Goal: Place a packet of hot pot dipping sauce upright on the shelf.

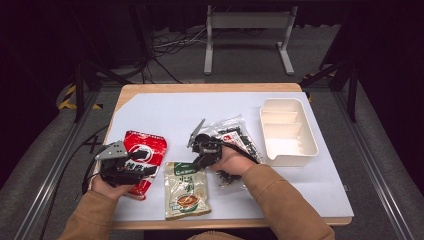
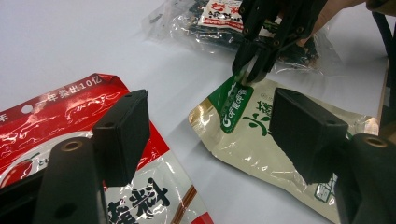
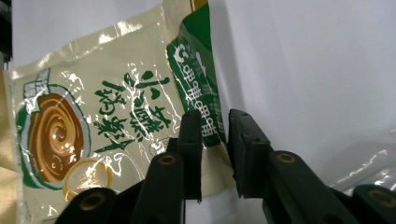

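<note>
I judge the step in hand to be the pick-up of the flat cream-and-green foil sachet [image 1: 186, 190], which lies on the white table sheet [image 1: 165, 112], well short of the empty white plastic tray [image 1: 287, 131] and to its left, on my side of the table. My right gripper [image 1: 199, 159] is down at the sachet's top corner, the corner nearest that tray. In the right gripper view its jaws stand nearly together, with only a narrow slit between them, and the green corner [image 3: 198, 100] sits in that slit; whether the pads already press the foil I cannot tell.

My left gripper [image 1: 134, 169] hovers over the glossy red seasoning packet [image 1: 145, 152], farther from the tray than the sachet. Its jaws stand well apart and hold nothing. A clear bag of dark dried food [image 1: 235, 137] lies between sachet and tray.

Next I would finish the pinch, check the corner holds, then lift slowly; thin foil may slip or fold.
</note>
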Action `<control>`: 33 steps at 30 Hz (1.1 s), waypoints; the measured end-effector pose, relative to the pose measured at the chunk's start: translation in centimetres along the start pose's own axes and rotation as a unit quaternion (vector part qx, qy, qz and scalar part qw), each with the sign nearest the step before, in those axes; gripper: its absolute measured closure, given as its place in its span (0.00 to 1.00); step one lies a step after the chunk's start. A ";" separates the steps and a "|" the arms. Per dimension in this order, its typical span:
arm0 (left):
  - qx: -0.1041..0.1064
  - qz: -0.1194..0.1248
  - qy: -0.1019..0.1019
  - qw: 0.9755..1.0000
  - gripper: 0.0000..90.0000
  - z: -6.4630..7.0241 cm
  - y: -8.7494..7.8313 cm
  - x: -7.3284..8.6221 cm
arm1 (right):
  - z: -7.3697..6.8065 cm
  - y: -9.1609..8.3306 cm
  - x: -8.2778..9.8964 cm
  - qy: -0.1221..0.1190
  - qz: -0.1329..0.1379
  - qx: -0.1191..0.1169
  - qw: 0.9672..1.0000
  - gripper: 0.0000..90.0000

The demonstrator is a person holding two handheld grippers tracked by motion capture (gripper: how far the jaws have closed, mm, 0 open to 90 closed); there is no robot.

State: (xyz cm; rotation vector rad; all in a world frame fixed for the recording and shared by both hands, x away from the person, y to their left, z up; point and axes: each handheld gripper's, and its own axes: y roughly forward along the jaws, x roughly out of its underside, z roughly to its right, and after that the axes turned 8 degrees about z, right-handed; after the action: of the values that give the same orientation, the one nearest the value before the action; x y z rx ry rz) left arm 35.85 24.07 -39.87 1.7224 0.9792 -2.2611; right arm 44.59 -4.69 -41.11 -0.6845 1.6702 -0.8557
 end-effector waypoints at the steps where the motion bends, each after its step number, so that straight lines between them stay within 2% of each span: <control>1: 0.000 0.000 0.000 1.000 0.33 0.0 0.0 0.0 | 0.0 0.2 0.0 -0.004 -0.006 0.004 1.000 0.87; 5: 0.001 0.002 -0.001 1.000 0.33 0.0 -0.1 0.0 | -0.1 0.9 -0.1 -0.010 -0.021 0.017 1.000 0.98; 14: 0.000 0.007 -0.004 1.000 0.33 -0.1 -0.3 0.0 | -0.5 -0.1 -0.3 -0.025 -0.016 0.020 0.999 1.00; 17: -0.004 0.009 -0.003 1.000 0.33 -0.2 -0.4 0.0 | -0.9 -0.9 -0.3 -0.031 -0.007 0.022 0.999 1.00; 19: -0.003 0.010 -0.011 1.000 0.33 -0.2 -0.4 0.0 | -1.3 -1.6 -0.4 -0.033 -0.002 0.025 0.999 1.00; 24: -0.008 0.015 -0.009 1.000 0.33 -0.4 -0.6 0.0 | -2.4 -3.6 -0.9 -0.048 0.012 0.033 0.998 1.00; 26: -0.009 0.015 -0.017 1.000 0.33 -0.3 -0.6 0.0 | -3.0 -4.5 -1.2 -0.060 0.021 0.038 0.997 1.00; 30: -0.011 0.016 -0.012 1.000 0.33 -0.5 -0.7 0.0 | -3.8 -5.5 -1.6 -0.068 0.027 0.047 0.996 1.00; 33: -0.014 0.023 -0.018 0.999 0.33 -0.6 -0.9 0.1 | -4.9 -6.9 -2.1 -0.084 0.032 0.052 0.995 1.00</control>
State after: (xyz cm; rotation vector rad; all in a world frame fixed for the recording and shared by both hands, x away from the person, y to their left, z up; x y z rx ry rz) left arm 35.85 25.11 -39.62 1.6705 0.9488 -2.2300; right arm 40.45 -6.06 -33.54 -0.6119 1.4782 -0.8110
